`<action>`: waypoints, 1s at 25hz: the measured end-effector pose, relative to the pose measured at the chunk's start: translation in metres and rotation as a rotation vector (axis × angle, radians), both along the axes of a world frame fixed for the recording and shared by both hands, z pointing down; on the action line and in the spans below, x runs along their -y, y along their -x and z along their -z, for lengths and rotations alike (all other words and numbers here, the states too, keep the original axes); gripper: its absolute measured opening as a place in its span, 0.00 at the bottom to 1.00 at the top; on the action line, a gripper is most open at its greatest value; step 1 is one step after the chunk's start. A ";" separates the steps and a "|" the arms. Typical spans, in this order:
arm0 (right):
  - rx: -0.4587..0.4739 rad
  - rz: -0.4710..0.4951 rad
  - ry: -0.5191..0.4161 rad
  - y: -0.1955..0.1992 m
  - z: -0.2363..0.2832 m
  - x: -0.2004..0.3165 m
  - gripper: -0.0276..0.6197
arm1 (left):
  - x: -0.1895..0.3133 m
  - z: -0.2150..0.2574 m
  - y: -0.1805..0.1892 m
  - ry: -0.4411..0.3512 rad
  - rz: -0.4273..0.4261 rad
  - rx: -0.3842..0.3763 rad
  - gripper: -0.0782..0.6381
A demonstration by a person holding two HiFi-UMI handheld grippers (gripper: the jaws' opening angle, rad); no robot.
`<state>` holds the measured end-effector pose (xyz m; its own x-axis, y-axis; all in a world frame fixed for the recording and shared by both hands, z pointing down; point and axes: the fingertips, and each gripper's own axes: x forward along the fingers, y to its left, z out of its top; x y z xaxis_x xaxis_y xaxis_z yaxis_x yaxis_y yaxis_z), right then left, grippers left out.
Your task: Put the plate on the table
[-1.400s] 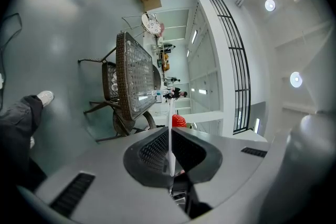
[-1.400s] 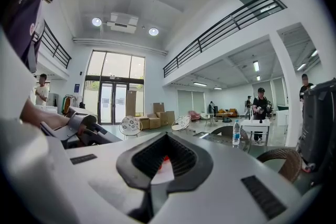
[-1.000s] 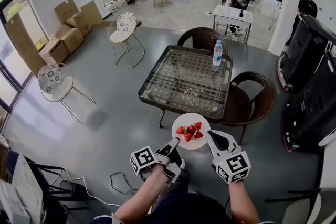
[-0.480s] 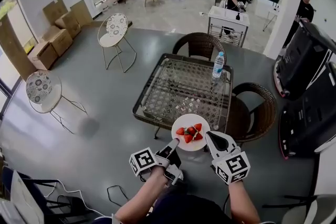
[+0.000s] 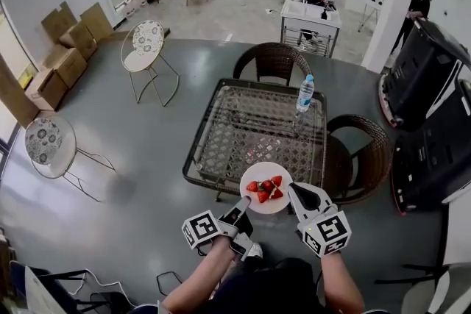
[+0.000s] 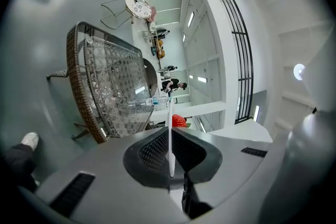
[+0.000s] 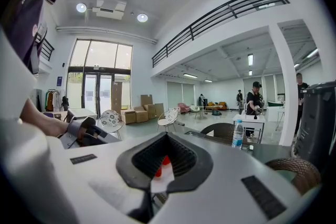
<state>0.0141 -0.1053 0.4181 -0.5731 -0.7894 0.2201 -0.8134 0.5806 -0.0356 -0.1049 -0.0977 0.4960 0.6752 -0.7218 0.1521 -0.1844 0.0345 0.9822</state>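
While the plate (image 5: 257,174) is held in the air at the near edge of the glass-topped wicker table (image 5: 221,130), it is gripped from both sides. The left gripper (image 5: 243,204) is clamped on the rim at about 7 o'clock of the plate, and the right gripper (image 5: 292,192) on the rim at about 4 o'clock. In the left gripper view the plate is seen edge-on as a thin white line pinched between the closed jaws. In the right gripper view a white wedge of rim is held between the jaws, with red fruit behind it. Strawberries (image 5: 266,189) are piled slightly right of the plate's centre. As seen in the head view, the table lies at 12 o'clock from the plate, and only the plate's far rim overlaps the table's near right corner. The open glass top extends ahead and toward 11 o'clock. A water bottle (image 5: 305,94) stands upright near the far right corner of the table, at about 1 o'clock from the plate and well apart from it. Wicker chairs are noted at the table's far side (image 5: 274,59) and right side (image 5: 360,151). Neither gripper is judged nearer the table, since both sit on the plate's near half. A level forward carry toward 12 o'clock is judged to be required, followed by lowering onto the glass. Tilt is to be avoided, since the loose fruit could roll off.
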 end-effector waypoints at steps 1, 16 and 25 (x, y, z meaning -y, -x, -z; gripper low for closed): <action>-0.001 -0.001 0.007 0.001 -0.003 0.003 0.05 | 0.003 -0.003 0.001 0.005 -0.002 -0.003 0.13; 0.001 0.050 0.113 -0.009 -0.049 0.040 0.05 | 0.029 -0.046 -0.002 0.069 0.030 0.007 0.13; -0.030 0.070 0.253 -0.021 -0.112 0.034 0.05 | 0.024 -0.118 0.000 0.172 0.040 0.044 0.13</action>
